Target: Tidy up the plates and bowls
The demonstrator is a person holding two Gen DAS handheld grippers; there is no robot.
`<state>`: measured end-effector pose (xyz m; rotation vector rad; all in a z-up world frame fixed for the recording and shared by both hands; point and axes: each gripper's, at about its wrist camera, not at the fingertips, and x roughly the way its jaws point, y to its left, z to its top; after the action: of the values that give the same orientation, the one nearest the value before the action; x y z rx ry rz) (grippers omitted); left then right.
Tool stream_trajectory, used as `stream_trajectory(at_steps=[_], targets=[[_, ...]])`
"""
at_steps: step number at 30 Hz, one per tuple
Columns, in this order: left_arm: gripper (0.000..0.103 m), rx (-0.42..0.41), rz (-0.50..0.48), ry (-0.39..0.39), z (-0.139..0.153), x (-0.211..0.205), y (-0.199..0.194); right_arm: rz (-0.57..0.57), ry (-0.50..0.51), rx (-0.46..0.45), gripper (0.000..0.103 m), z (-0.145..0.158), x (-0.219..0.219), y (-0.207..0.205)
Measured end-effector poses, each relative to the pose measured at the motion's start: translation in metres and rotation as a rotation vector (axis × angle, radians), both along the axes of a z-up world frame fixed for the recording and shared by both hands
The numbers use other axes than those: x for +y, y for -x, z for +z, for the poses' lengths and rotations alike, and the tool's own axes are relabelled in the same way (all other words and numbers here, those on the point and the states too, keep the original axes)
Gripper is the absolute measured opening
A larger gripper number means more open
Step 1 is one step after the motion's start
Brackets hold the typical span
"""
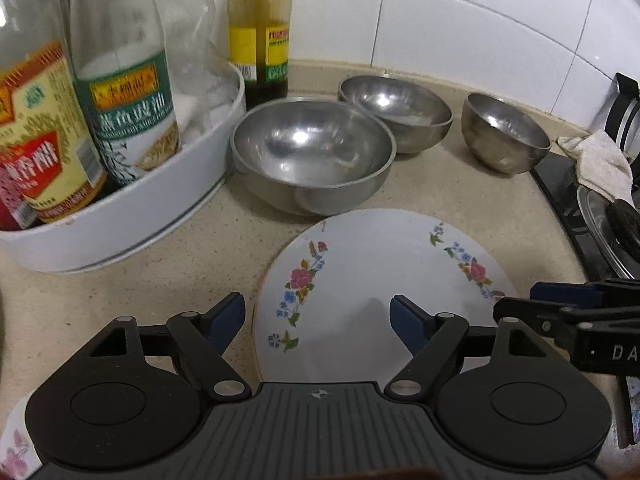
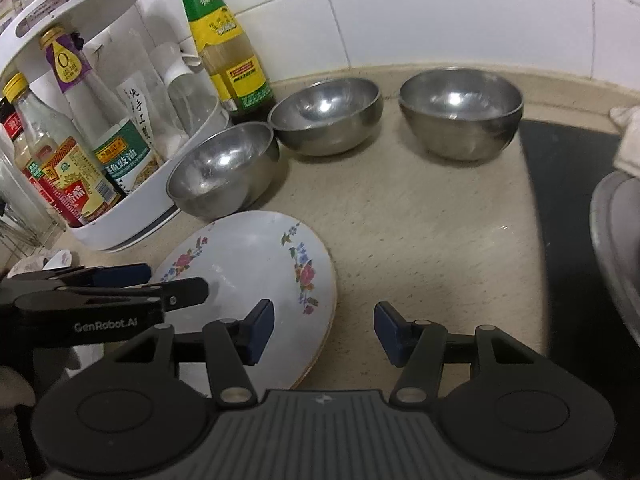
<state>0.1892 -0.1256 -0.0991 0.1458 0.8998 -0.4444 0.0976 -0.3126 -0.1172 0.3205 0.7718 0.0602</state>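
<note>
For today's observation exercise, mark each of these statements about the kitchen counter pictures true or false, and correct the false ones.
1. Three steel bowls stand on the counter. True: a near bowl, a middle bowl and a far bowl.
2. The bowls are stacked inside one another. False: each stands on its own.
3. The floral plate lies flat on the counter. True.
4. The left gripper is shut on the plate. False: its fingers are spread open, holding nothing.
5. The right gripper is open. True.
6. The bottle with the yellow and green label stands inside the white rack. False: it stands on the counter behind the rack.
</note>
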Motion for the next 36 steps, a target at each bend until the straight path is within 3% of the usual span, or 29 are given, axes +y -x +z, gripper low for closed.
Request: stream_trajectory(at_steps=[9, 14, 20, 26, 31, 36], targets=[[0.087, 0.011, -0.08, 0.012, -0.007, -0.006, 0.002, 0.049, -0.071, 0.003, 0.055, -0.006, 0.008, -0.006], [0.086, 0.031, -0.108, 0.043, -0.005, -0.007, 0.02, 0.037, -0.007, 0.005, 0.054, -0.005, 0.013, 0.008], [0.085, 0.05, -0.127, 0.085, 0.0, -0.012, 0.04, 0.011, -0.014, 0.035, 0.054, -0.002, 0.001, 0.025], [0.085, 0.03, -0.165, 0.072, -0.002, -0.023, 0.064, -0.001, 0.012, 0.041, 0.053, -0.002, -0.009, 0.045], [0.085, 0.022, -0.13, 0.059, -0.003, -0.02, 0.07, -0.005, 0.029, 0.018, 0.053, 0.001, -0.012, 0.055], [0.085, -0.022, -0.051, 0.049, 0.006, -0.006, 0.078, -0.02, 0.117, -0.026, 0.053, 0.01, -0.008, 0.063]])
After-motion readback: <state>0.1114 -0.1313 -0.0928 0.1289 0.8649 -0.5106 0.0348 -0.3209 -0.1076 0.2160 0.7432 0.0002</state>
